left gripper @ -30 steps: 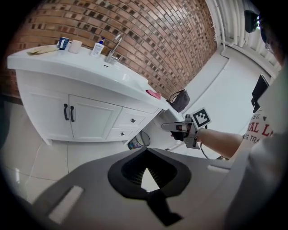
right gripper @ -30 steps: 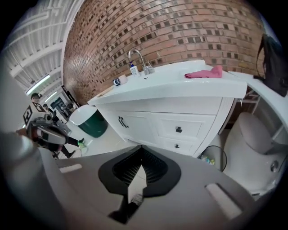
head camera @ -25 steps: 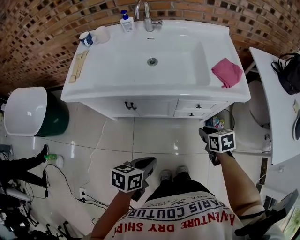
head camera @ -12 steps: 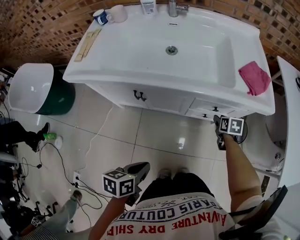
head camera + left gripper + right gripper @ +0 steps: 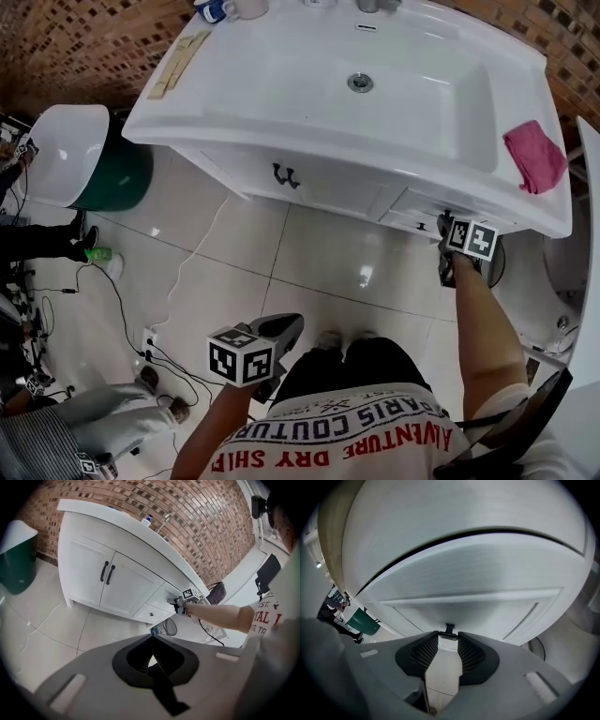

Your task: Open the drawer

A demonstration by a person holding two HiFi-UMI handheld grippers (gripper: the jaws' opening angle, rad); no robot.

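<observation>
The white vanity has two small drawers on its right side; the upper drawer (image 5: 419,201) fills the right gripper view as a panelled front (image 5: 464,606). Its small dark knob (image 5: 450,631) sits right at my right gripper's tips (image 5: 449,641), between the jaws, which are closing; a clear gap still shows between the pads. From the head view the right gripper (image 5: 444,225) reaches up to that drawer, and the left gripper view shows it there too (image 5: 180,604). My left gripper (image 5: 284,327) hangs low over the floor tiles, shut and empty (image 5: 152,660).
Left of the drawers are two cabinet doors with black handles (image 5: 286,175). A pink cloth (image 5: 536,155) lies on the sink top (image 5: 187,112). A green bin with a white lid (image 5: 70,169) stands at the left. Cables (image 5: 141,328) and someone's legs (image 5: 94,412) cross the floor.
The right gripper has gone from out in front of the cabinet up to the upper drawer's knob. The left gripper has sunk a little. The head view has shifted right along the vanity.
</observation>
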